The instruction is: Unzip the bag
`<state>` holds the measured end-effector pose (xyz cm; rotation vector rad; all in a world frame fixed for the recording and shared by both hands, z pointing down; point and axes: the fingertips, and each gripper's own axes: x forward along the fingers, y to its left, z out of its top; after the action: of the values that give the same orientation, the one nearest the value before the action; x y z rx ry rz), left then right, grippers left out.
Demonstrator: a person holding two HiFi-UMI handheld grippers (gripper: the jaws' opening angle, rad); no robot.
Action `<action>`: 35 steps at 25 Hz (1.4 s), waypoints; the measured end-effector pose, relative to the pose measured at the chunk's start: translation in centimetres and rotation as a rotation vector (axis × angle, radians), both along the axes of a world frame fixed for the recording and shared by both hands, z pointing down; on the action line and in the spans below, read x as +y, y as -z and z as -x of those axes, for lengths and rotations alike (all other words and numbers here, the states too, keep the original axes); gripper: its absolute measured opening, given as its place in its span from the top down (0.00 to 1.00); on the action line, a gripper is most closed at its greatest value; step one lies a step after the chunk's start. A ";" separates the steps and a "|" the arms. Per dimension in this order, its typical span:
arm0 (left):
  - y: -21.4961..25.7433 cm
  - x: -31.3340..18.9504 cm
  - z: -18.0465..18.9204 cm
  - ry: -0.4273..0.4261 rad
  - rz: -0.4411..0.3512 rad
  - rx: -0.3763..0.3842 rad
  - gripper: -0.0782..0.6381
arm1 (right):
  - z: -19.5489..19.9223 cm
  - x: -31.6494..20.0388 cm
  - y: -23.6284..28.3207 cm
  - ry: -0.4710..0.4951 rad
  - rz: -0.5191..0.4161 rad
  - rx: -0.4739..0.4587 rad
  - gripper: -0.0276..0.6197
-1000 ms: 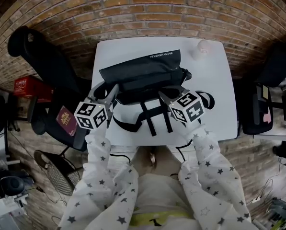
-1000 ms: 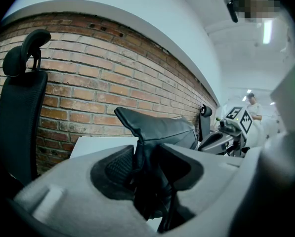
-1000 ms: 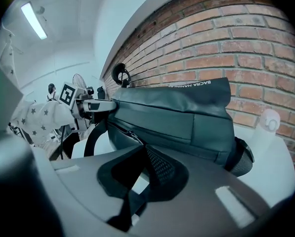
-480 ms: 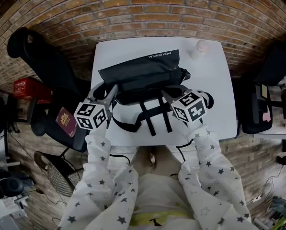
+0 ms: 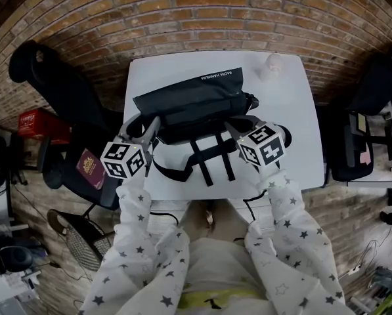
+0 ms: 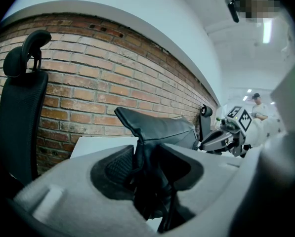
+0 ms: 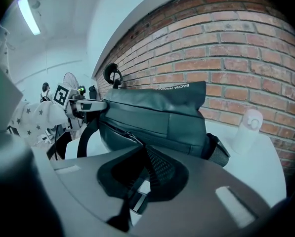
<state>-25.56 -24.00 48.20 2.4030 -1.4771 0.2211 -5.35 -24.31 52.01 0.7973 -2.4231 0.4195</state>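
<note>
Left hand-held gripper point(image 5: 154, 121) clamps bag point(image 5: 189, 97) end; right hand-held gripper point(image 5: 230, 127) pinches zipper point(image 7: 122, 132)

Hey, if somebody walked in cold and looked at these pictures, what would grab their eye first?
A black bag lies across a white table that stands at a brick wall. The left gripper clamps the bag's left end, while the right gripper pinches what looks like the zip pull near its right end.

Bag point(image 5: 196, 100) on table point(image 5: 294, 110): its end between the left jaws, zip point(image 7: 119, 130) running into the right jaws; bottle point(image 5: 272, 65) beyond them, rightward.
</note>
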 end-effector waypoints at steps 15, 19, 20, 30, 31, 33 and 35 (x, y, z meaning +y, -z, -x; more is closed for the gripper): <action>0.0 -0.1 0.3 0.013 -0.001 0.001 0.67 | -1.1 -0.5 0.3 -0.028 -0.006 0.009 0.94; -0.1 -0.1 0.3 0.016 -0.001 0.001 0.67 | -2.1 -0.9 0.1 -0.063 -0.013 0.027 0.94; -0.1 -0.1 0.4 0.017 -0.002 0.001 0.67 | -2.6 -1.0 0.1 -0.075 -0.012 0.029 0.94; -0.1 -0.1 0.6 0.028 -0.005 0.000 0.67 | -4.6 -1.5 0.2 -0.117 -0.020 0.046 0.94; -0.1 0.0 0.6 0.029 -0.005 0.000 0.67 | -4.9 -1.6 0.2 -0.126 -0.020 0.048 0.94; -0.1 0.0 0.6 0.032 -0.007 0.000 0.67 | -5.4 -1.8 0.2 -0.139 -0.019 0.046 0.94; -0.1 0.0 0.7 0.036 -0.010 -0.001 0.67 | -5.7 -1.9 0.3 -0.143 -0.023 0.049 0.93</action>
<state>-26.25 -23.99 48.33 2.3823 -1.5238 0.2080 0.38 -26.18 51.72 0.9830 -2.3382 0.4224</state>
